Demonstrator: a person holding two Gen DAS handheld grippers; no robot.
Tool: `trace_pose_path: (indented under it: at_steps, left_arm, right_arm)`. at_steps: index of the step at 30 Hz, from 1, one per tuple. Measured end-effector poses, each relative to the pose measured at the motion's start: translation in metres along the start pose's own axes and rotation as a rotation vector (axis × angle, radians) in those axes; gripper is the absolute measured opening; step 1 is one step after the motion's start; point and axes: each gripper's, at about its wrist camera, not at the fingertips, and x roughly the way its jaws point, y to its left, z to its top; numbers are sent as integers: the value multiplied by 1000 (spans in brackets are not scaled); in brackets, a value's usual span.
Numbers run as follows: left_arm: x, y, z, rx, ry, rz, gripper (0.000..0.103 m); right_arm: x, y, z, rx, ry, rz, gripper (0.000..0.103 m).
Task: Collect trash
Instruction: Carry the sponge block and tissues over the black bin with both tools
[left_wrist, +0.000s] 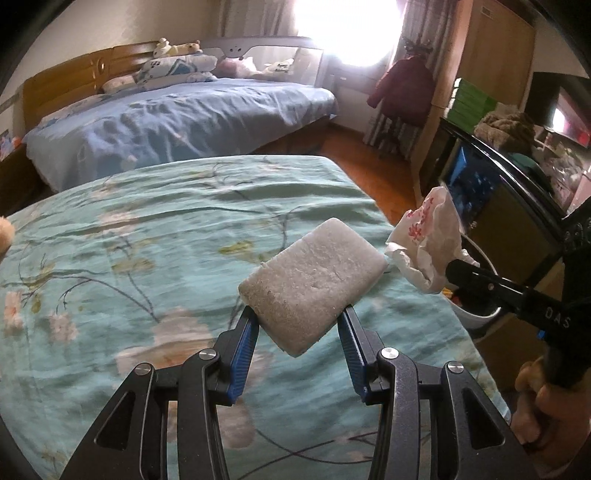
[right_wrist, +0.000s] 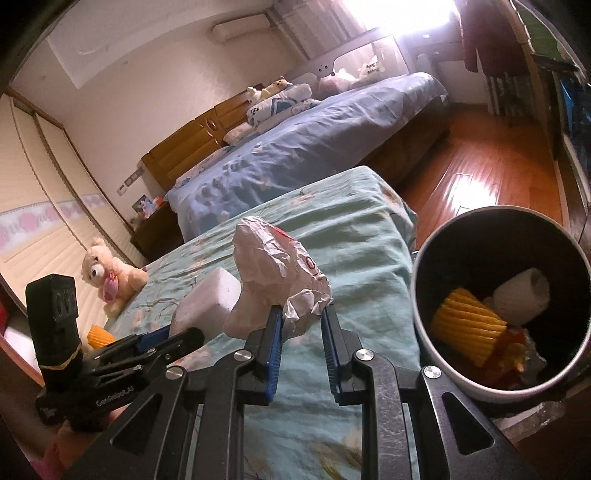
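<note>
White foam block (left_wrist: 312, 282) sat squeezed in the left gripper (left_wrist: 299, 321), up above the green flowered bed (left_wrist: 147, 258). Beside it, the right gripper (right_wrist: 300, 314) pinched a crumpled white paper wrapper (right_wrist: 277, 269), near the bed's edge. Just past that edge stood a round white bin (right_wrist: 461, 384) with yellow trash inside.

A bright window (left_wrist: 347, 29) floods the bedroom with glare. Below it and to its left stands a bed with blue bedding (left_wrist: 177, 122) and a wooden headboard (left_wrist: 74, 81), pillows and soft toys piled at the head. Nearer than that bed lies a teal floral bedspread (left_wrist: 147, 258). Right of the bed, reddish wooden floor (right_wrist: 491, 166) runs toward the window. The walls (right_wrist: 147, 92) are cream.
</note>
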Motion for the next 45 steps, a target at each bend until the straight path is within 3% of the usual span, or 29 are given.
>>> trace_pose_path:
  at_steps: [16,45]
  left_arm:
    - [6,-42,3,62,5,-13,43]
    - [44,-111,16,160,37,-66,43]
  right_arm:
    - [-30,-31,-9,56,-37,-41,21]
    - [-65,-97,-15,131,-87,-192,21]
